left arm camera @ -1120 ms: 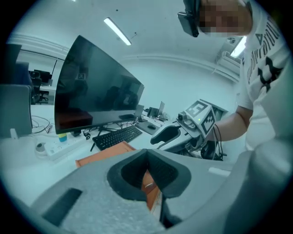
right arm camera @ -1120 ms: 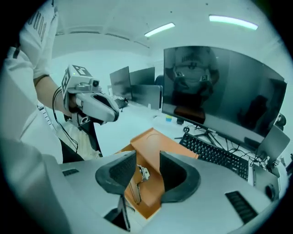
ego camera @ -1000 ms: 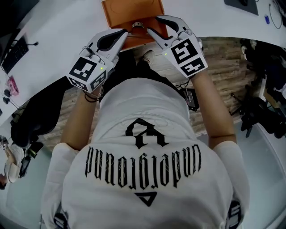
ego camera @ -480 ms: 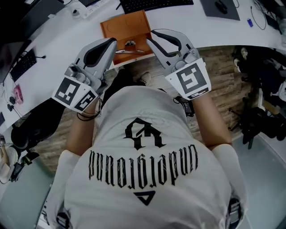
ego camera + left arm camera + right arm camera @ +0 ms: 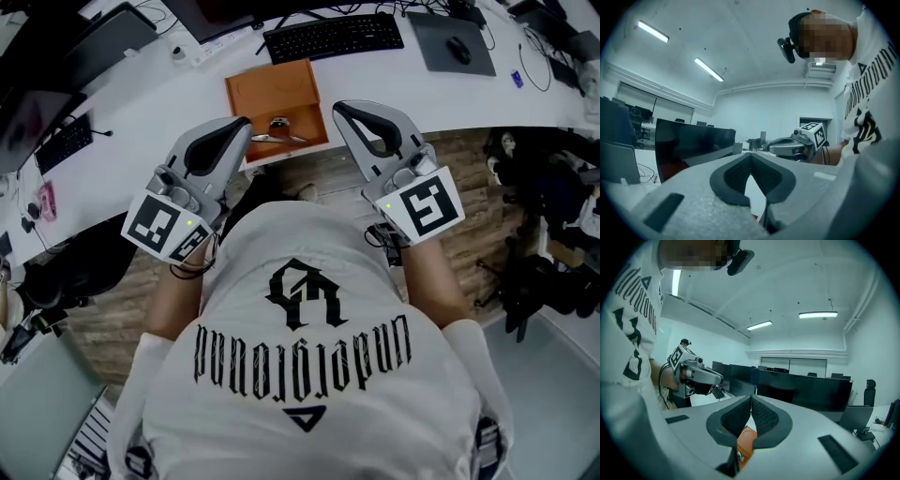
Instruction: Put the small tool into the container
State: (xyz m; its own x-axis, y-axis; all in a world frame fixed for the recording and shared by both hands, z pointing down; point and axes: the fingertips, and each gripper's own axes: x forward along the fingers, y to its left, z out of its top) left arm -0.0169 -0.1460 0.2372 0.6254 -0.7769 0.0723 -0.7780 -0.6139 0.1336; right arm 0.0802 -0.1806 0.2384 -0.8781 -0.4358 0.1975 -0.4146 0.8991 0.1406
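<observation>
The orange container (image 5: 272,94) is a shallow tray near the front edge of the white desk (image 5: 141,103). The small silvery tool (image 5: 278,132) lies inside it by its near rim. My left gripper (image 5: 242,125) hangs just left of the tray, and its pads meet with nothing between them (image 5: 750,154). To the right of the tray, my right gripper (image 5: 339,108) is also shut and empty (image 5: 751,398). A strip of the orange tray (image 5: 748,439) shows below the pads in the right gripper view. Neither gripper touches the tool.
A black keyboard (image 5: 333,36) lies behind the tray. A grey pad with a mouse (image 5: 457,45) is at the back right. A second keyboard (image 5: 61,142) sits at the left. A black chair (image 5: 80,258) stands below the desk edge. Cables and gear clutter the right floor (image 5: 548,253).
Both grippers have drawn back from the tray toward the person. The right jaws have gone from open to shut. The tool stays lying in the tray.
</observation>
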